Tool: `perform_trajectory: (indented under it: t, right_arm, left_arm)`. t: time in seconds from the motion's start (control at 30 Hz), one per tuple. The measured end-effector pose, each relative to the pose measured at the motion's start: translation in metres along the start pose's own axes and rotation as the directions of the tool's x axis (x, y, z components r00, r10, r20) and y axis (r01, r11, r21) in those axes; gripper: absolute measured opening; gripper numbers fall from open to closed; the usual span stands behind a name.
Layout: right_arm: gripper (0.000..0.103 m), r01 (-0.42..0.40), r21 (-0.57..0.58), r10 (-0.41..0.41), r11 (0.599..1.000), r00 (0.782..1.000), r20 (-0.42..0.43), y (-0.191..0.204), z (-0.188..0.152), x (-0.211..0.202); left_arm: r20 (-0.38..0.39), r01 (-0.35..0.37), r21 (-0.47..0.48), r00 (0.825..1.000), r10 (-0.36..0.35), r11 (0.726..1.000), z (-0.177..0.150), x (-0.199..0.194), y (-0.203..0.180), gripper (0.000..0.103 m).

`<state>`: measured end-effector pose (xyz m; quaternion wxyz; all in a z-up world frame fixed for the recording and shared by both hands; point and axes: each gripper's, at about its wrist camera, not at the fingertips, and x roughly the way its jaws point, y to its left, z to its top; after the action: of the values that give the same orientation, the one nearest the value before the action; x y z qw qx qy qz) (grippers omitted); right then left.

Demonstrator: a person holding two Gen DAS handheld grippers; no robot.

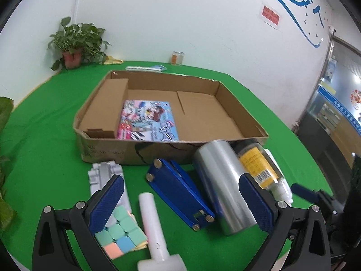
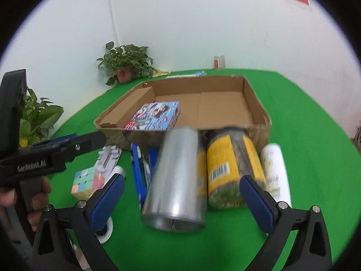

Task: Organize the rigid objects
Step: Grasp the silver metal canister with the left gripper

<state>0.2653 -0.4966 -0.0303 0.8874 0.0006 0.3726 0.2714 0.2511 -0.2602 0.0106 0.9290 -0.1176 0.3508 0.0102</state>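
Observation:
A shallow cardboard tray point(image 1: 106, 151) point(image 2: 257, 103) holds a colourful printed box point(image 1: 146, 122) point(image 2: 155, 115) and a plain brown carton point(image 1: 106, 108). In front of it lie a silver can point(image 1: 216, 176) point(image 2: 178, 176), a yellow-labelled jar point(image 1: 257, 162) point(image 2: 225, 167), a white bottle point(image 2: 275, 171), a blue metal tool point(image 1: 178, 194), a pastel puzzle cube point(image 1: 124, 232), a white tube point(image 1: 151, 221) and a grey plastic part point(image 1: 106, 174). My left gripper point(image 1: 180, 180) stands open above the blue tool. My right gripper point(image 2: 182, 179) is open, its fingers either side of the can and jar without touching them.
Green cloth point(image 2: 304, 135) covers the round table. Potted plants point(image 1: 76, 43) point(image 2: 33, 117) stand at the back left and left edge. A small jar point(image 1: 177, 57) and a flat packet point(image 1: 146, 68) sit behind the tray. A hand point(image 2: 38, 194) holds the left gripper's handle.

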Motion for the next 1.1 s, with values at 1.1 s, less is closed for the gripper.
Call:
perform_trajectory:
  t: [1.1]
  right_arm:
    - [0.083,-0.123,-0.026,0.117,0.992,0.979,-0.170,-0.004,-0.066,-0.047]
  left_arm:
    - [-0.331,0.418,-0.233,0.815,-0.476,0.878,-0.066,0.008,0.000,0.102]
